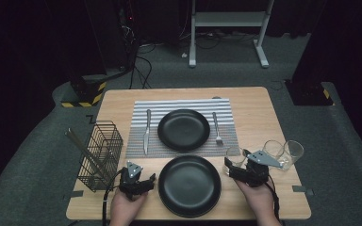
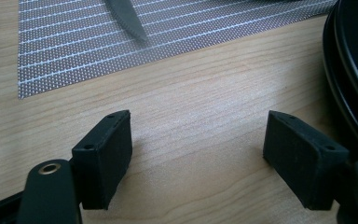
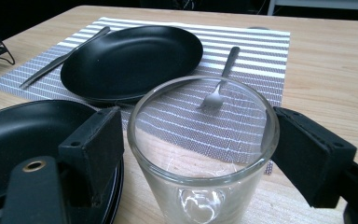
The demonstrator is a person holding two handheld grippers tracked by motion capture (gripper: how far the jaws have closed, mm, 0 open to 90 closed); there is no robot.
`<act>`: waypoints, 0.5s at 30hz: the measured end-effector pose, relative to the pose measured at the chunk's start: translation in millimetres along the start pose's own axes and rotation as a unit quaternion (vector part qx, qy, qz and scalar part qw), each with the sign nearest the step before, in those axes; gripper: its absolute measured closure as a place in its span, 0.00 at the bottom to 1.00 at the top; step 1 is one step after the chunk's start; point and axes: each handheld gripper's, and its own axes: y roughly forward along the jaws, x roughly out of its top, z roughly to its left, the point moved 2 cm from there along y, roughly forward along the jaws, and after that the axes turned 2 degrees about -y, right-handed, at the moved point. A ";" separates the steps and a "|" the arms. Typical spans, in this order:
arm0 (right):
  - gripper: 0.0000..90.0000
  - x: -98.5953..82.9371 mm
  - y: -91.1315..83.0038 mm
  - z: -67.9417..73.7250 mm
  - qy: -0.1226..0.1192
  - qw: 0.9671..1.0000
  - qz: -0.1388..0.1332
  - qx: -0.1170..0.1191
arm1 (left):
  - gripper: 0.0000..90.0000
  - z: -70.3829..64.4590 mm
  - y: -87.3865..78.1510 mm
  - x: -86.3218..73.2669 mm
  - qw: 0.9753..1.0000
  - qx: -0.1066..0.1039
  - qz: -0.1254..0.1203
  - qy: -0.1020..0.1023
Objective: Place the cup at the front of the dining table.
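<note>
Straddling a clear glass (image 3: 203, 154), the right gripper (image 1: 236, 168) is standing spread, jaws beside its wall, grip uncertain; near black plate (image 3: 23, 135) crowding its left. Left gripper (image 2: 205, 158) is gaping over bare table (image 2: 200, 93).

Clear glass (image 3: 203, 154) upright, empty, beside near black plate (image 3: 23, 135).

High view: fixed overhead, faces forward and down, whole surface (image 1: 254, 108) in frame. Left gripper view: very low and close over bare wood, facing the placemat (image 2: 74, 42) corner. Right gripper view: low, looks across it. All three share the placemat.
</note>
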 end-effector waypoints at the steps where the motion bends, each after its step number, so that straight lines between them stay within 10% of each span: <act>1: 0.21 -0.5 0.6 0.0 0.000 1.000 0.001 0.000 | 0.26 0.0 0.0 0.0 1.000 0.000 0.000 0.000; 15: 0.26 -6.0 4.4 -1.3 -0.005 1.000 0.002 -0.007 | 0.26 -0.1 0.0 0.0 1.000 0.000 0.000 0.000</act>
